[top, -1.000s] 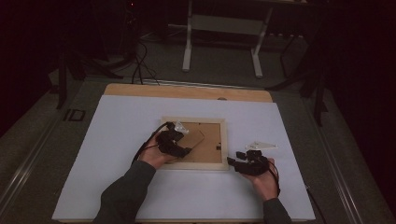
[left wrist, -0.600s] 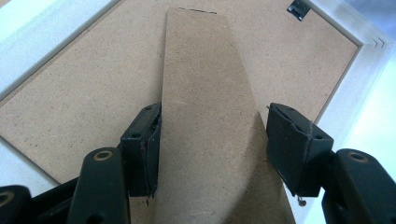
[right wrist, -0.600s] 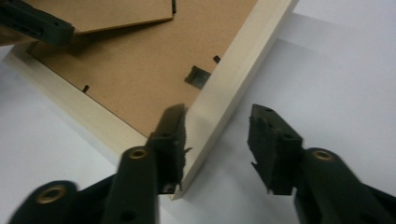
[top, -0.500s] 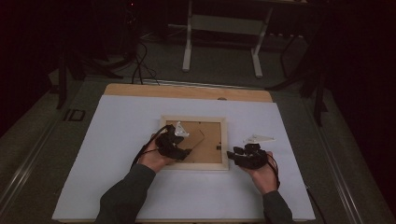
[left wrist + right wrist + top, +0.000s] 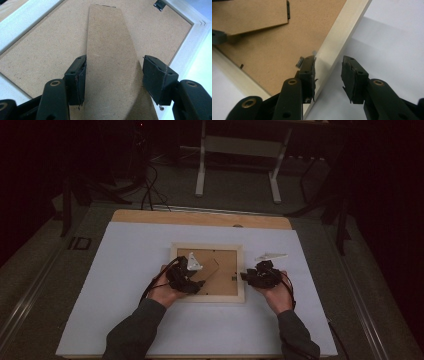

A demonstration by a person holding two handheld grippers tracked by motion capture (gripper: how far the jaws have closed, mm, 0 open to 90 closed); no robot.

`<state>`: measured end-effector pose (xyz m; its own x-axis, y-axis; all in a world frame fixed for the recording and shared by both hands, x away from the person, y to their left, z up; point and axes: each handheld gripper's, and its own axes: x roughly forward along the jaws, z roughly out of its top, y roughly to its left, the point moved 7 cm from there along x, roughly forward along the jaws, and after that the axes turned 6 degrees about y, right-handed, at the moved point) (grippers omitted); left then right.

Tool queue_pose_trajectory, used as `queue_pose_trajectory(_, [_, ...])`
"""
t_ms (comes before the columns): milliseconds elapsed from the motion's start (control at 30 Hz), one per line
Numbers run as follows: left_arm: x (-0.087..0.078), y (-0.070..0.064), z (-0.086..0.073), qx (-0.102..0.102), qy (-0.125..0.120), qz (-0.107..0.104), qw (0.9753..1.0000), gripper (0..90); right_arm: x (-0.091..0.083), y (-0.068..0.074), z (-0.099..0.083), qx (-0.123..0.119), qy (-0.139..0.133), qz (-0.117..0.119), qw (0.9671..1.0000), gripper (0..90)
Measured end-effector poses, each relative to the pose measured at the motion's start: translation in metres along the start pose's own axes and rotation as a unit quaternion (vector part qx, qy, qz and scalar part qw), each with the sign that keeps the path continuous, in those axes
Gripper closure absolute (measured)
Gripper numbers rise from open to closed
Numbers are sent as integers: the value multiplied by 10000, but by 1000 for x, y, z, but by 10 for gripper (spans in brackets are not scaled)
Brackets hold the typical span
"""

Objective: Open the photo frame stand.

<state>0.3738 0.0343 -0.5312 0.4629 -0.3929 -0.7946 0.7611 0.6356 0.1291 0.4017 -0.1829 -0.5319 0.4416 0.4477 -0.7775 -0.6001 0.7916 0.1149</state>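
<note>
A picture frame [image 5: 207, 272] lies face down in the middle of the white table [image 5: 125, 270], its brown backing board [image 5: 45, 50] bare of any readable writing. The left gripper [image 5: 113, 75] has its jaws spread around the board's fold-out stand [image 5: 107, 37]. The right gripper [image 5: 328, 75] straddles the frame's pale right edge [image 5: 342, 37], jaws apart, and a small white object [image 5: 271, 255] lies just beyond it.

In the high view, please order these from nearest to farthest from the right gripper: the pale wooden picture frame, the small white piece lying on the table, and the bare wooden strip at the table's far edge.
Measured from the right gripper:
1. Pale wooden picture frame: just to its left, with its right rail at the jaws.
2. Small white piece: a little beyond the gripper, on the white table cover.
3. Bare wooden strip: farthest, along the table's far edge.
</note>
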Motion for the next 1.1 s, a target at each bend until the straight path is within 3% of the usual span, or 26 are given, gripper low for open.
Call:
queue_pose_trajectory(200, [-3,-3,-1,61,-63,109,9999,397,4,-5,11,134,48,48,9999,581])
queue_pose_trajectory(367, [-3,-4,-2,91,-173,161,9997,398,7,-7,18,207,110,225,9995,548])
queue_pose_trajectory(800, [-5,-9,-3,274,-311,414,9983,396,12,-10,26,289,221,390,9986,541])
queue_pose_trajectory(1100, [-7,-10,-3,385,-378,471,9974,396,16,-16,26,608,242,899,9938,539])
